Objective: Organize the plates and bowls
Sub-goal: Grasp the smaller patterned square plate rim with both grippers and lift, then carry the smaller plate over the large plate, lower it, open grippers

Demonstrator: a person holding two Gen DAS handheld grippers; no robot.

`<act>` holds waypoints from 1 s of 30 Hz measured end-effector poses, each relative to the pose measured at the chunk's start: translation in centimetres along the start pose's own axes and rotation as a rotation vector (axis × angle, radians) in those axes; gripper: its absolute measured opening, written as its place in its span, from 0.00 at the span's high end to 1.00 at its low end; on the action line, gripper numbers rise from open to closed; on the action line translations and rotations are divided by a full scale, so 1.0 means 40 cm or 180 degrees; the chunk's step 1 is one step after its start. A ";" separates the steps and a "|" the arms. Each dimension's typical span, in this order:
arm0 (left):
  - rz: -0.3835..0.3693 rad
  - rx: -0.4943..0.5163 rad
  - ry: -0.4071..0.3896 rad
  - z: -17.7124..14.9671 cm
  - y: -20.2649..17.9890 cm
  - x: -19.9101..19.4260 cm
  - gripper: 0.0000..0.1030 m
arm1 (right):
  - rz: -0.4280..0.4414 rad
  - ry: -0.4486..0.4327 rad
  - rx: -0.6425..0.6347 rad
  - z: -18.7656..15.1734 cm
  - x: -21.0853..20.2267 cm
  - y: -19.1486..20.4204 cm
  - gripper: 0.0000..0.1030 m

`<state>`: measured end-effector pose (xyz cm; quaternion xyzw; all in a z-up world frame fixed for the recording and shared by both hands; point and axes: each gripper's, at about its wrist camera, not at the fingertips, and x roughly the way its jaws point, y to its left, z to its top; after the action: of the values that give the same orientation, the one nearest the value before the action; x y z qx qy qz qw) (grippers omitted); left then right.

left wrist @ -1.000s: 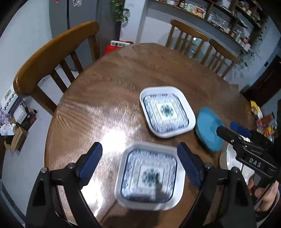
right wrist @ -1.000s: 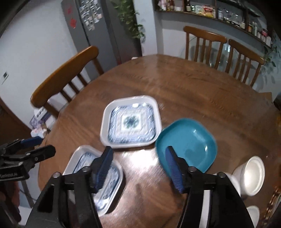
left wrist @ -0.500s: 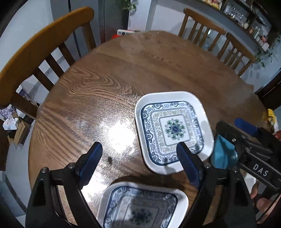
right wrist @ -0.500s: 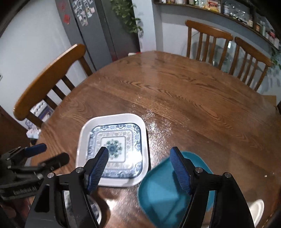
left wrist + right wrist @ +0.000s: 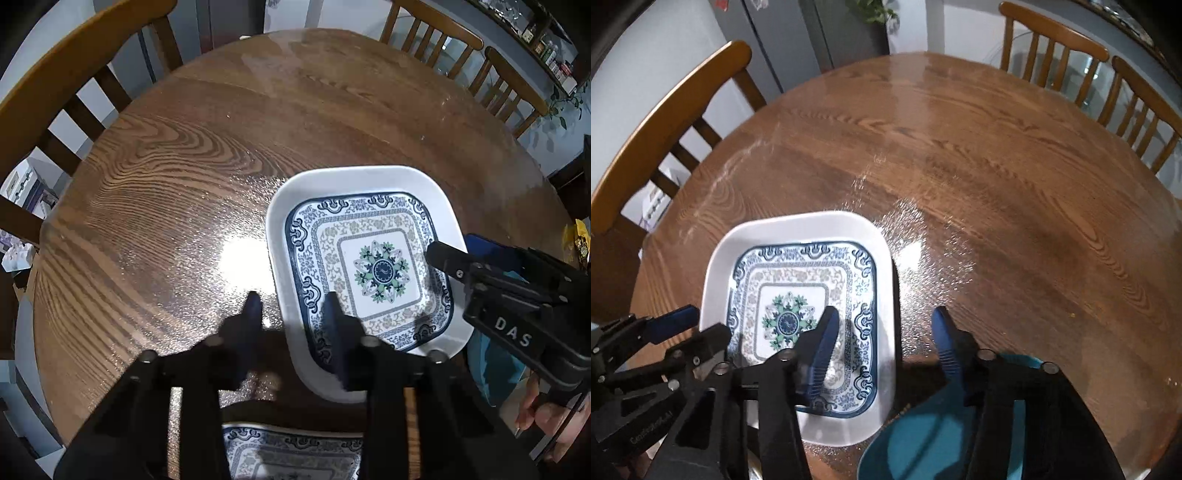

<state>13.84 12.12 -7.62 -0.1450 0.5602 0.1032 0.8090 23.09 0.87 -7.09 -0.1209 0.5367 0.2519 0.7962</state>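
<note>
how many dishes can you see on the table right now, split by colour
Blue-and-white patterned square plates: 2, the far plate and the near plate at the bottom edge of the left wrist view
Teal plate: 1
Total: 3, all on the wooden table; anything else is out of view.

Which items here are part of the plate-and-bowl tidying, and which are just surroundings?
Job:
patterned square plate, with both claws straddling opposite edges: left claw, right claw
second patterned plate
teal plate

Surroundings:
wooden table
chairs
</note>
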 end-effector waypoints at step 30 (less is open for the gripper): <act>0.0047 0.0542 -0.0380 -0.124 0.112 -0.226 0.90 | 0.0507 -0.0296 0.0239 -0.142 -0.214 0.125 0.85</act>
<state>4.83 14.54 -1.35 -0.0652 0.5188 0.0696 0.8496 13.40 0.13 -1.10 -0.0360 0.5162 0.2994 0.8016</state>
